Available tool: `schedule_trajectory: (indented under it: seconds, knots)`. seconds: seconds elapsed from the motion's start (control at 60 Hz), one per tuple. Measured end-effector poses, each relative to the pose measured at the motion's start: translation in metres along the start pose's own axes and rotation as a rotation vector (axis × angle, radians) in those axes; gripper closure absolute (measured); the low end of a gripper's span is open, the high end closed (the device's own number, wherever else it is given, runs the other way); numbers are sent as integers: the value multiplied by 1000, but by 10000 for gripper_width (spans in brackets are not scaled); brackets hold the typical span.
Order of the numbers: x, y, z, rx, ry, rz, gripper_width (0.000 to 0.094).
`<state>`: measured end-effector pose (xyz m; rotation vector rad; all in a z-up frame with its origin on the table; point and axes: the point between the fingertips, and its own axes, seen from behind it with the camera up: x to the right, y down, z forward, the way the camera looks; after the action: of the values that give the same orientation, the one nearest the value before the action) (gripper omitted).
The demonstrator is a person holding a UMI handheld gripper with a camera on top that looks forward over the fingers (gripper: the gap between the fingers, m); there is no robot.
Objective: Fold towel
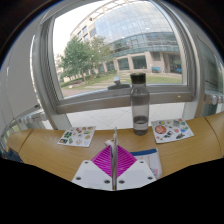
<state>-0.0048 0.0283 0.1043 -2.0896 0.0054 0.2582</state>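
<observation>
My gripper (114, 150) is held above a wooden table (50, 155), facing a window. Its two pink pads (104, 160) are pressed together. A thin grey strip of cloth (115, 137), the towel seen edge-on, stands pinched between them and rises a little above the fingertips. A small blue-edged bit (147, 152) shows just right of the fingers; I cannot tell whether it belongs to the towel. The rest of the towel is hidden below the fingers.
A clear bottle with a dark cap (139, 100) stands at the table's far edge, beyond the fingers. Two printed sheets lie flat there, one to the left (76, 136) and one to the right (172, 128). The window frame (110, 108) runs behind them.
</observation>
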Motion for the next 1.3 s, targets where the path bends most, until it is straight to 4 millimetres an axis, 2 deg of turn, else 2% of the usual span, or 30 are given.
schedule_trajectory:
  seconds: [0.1,0.2,0.25,0.35,0.417,0.483,0.55,0.617,0.733,0.817,0.917,1.1,1.217,1.3]
  knots:
    - [60,6,-4,-18,23,27,909]
    - [119,30,9,-65,73,38,901]
    - [146,45,17,-101,114,26,794]
    - [189,58,19,-108,219,-35,482]
    - [203,52,14,-85,257,-74,326]
    - [203,39,4,-51,271,-86,290]
    - [193,23,-8,-4,259,-94,271]
    - [173,5,-22,40,231,-94,242]
    - [120,-21,-46,128,159,-86,205]
    - [77,-27,-60,176,113,-72,186]
    - [32,-17,-70,180,91,-77,164]
    - [-34,20,-87,169,96,-82,149]
    - [-66,45,-99,150,96,-92,148]
    - [-81,58,-110,138,102,-105,147]
